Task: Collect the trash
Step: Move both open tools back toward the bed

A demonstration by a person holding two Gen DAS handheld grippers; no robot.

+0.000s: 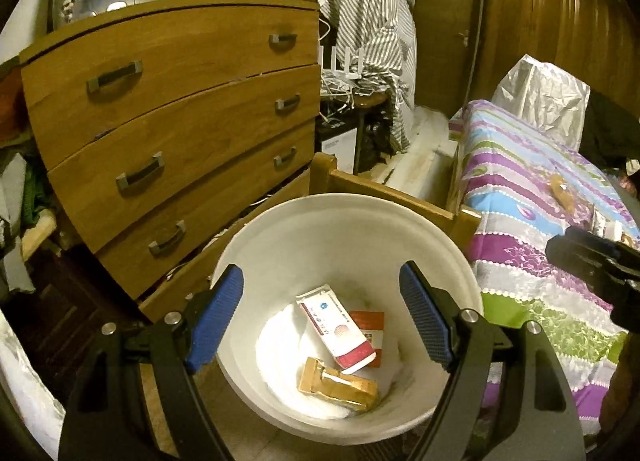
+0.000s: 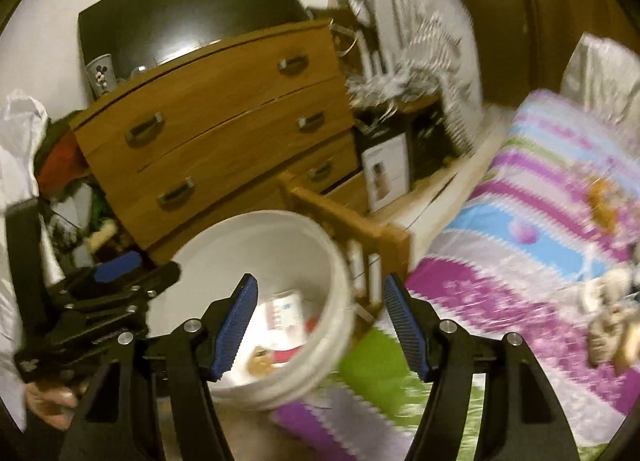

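Bedroom, striped bedspread (image 1: 532,197) beside white bin (image 1: 280,229) holding three discarded packets (image 1: 338,331): left gripper (image 1: 322,313) and right gripper (image 2: 320,327) spread wide, empty; remaining wrappers (image 1: 562,189) on the bedspread may be fumbled, the right view being blurred.

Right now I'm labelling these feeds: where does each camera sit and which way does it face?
Left wrist: on the left gripper, looking down into the round white plastic bucket; its blue-padded fingers show, open.
Right wrist: on the right gripper, above the bucket rim and striped bedspread; its open fingers and the left gripper show.
Shared: bucket, wooden drawer chest.
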